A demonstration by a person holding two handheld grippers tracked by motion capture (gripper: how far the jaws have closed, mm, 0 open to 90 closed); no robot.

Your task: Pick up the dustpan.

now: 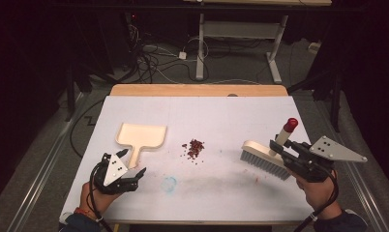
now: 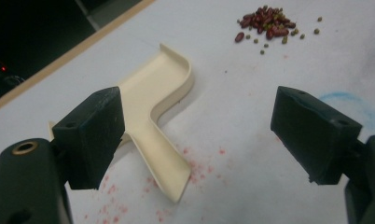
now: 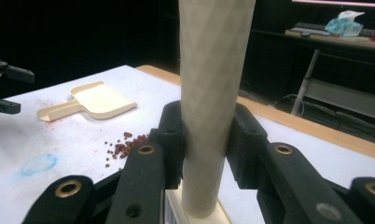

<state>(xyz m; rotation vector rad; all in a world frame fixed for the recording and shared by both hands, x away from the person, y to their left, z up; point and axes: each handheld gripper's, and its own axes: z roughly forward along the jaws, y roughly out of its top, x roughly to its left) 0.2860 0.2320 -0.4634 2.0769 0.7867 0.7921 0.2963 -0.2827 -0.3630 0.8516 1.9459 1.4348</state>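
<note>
Pinching the brush [image 1: 264, 157] by its handle, the right gripper [image 1: 279, 147] risked scattering the beans [image 1: 194, 148] while the left gripper [image 1: 134, 170] stood spread, short of the dustpan [image 1: 140, 136].

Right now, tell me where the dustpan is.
High view: the dustpan lies on the table's left half, left of the beans, its handle pointing toward the open left gripper.

White-covered rectangular surface [image 1: 231, 111] with a bare wooden far edge, bearing a cream plastic dustpan [image 1: 140, 137] at left, a small heap of dark red beans [image 1: 194, 148] mid-table, a cream hand brush [image 1: 265, 155] at right, pink and blue smudges nearby.
</note>
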